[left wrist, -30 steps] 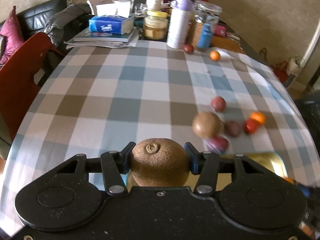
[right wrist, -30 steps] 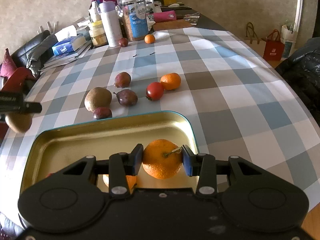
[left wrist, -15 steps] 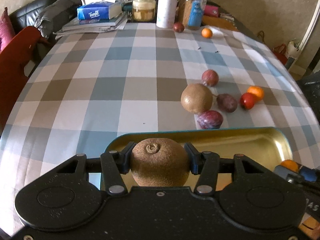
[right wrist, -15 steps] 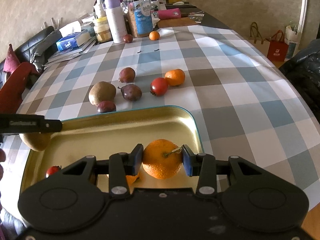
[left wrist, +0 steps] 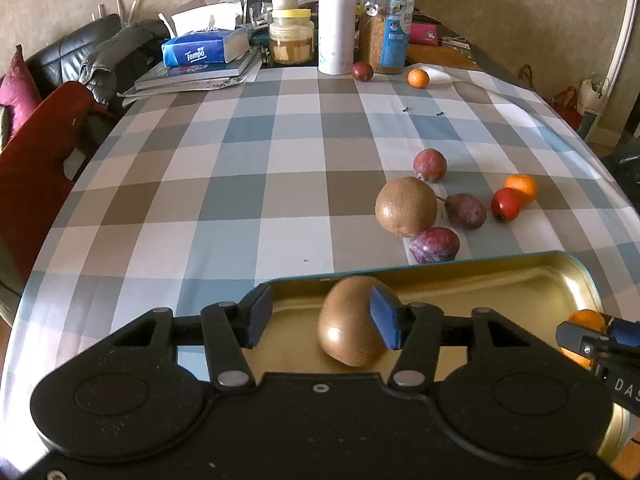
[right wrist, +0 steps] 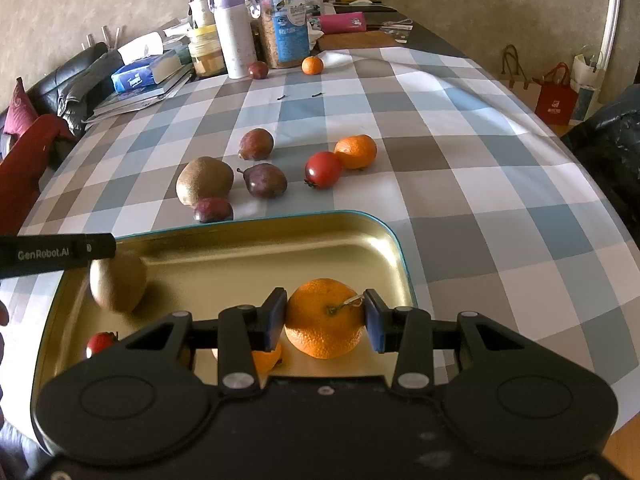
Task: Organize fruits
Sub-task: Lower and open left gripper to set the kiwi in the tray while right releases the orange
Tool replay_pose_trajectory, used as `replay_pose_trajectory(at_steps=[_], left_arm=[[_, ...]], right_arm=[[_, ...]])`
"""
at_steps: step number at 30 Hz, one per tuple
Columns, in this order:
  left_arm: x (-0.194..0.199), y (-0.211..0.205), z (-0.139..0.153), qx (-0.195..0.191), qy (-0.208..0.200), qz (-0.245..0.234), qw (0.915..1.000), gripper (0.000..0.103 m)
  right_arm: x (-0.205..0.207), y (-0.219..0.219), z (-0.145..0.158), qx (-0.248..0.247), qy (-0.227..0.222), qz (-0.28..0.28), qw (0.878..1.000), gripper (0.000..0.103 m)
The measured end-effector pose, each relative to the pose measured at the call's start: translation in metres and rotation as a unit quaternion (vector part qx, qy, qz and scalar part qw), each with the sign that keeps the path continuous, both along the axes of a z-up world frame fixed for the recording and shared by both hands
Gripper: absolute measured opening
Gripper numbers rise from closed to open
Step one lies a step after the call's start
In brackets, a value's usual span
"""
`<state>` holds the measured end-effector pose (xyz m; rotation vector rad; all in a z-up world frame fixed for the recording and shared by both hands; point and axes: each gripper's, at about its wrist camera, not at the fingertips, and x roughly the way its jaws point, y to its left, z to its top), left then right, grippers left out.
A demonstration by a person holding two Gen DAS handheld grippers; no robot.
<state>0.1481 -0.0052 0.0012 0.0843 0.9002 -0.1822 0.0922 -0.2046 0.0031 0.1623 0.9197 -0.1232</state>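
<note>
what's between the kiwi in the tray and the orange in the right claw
Bare gold tray floor, as the right wrist view shows: nothing sits between the kiwi and the orange. The small red fruit lies nearer the camera, off that line.

You can read "Tempo" in white on the blue tissue pack [left wrist: 200,53] that lies on the stack of books at the far end of the bench. In the right wrist view, "GenRobot.AI" stands in pale letters on the side of the left gripper's black finger [right wrist: 56,254] at the left edge. In the left wrist view, the letters "DAS" show on the black body of the right gripper [left wrist: 624,386], cut off by the edge. The blue label on the glass jar [left wrist: 386,40] carries print you cannot make out
</note>
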Motion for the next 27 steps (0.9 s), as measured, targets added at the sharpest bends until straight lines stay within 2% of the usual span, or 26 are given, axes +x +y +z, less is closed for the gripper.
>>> replay_pose_trajectory(at_steps=[11, 16, 19, 27], left_arm=[[-0.007, 0.000, 0.004, 0.007, -0.013, 0.003, 0.9999, 0.061], [-0.008, 0.001, 0.003, 0.006, -0.011, 0.004, 0.9999, 0.061], [-0.010, 0.002, 0.003, 0.004, -0.010, 0.005, 0.9999, 0.061], [-0.013, 0.001, 0.005, 0.013, -0.018, 0.007, 0.9997, 0.061]], right_arm=[[0.000, -0.003, 0.002, 0.024, 0.003, 0.004, 1.000, 0.044], [-0.003, -0.004, 0.007, 0.049, -0.014, 0.013, 0.999, 0.044], [-0.007, -0.003, 0.013, 0.034, -0.034, 0.004, 0.999, 0.046], [-0.007, -0.007, 0.015, 0.058, -0.037, 0.003, 0.998, 0.046]])
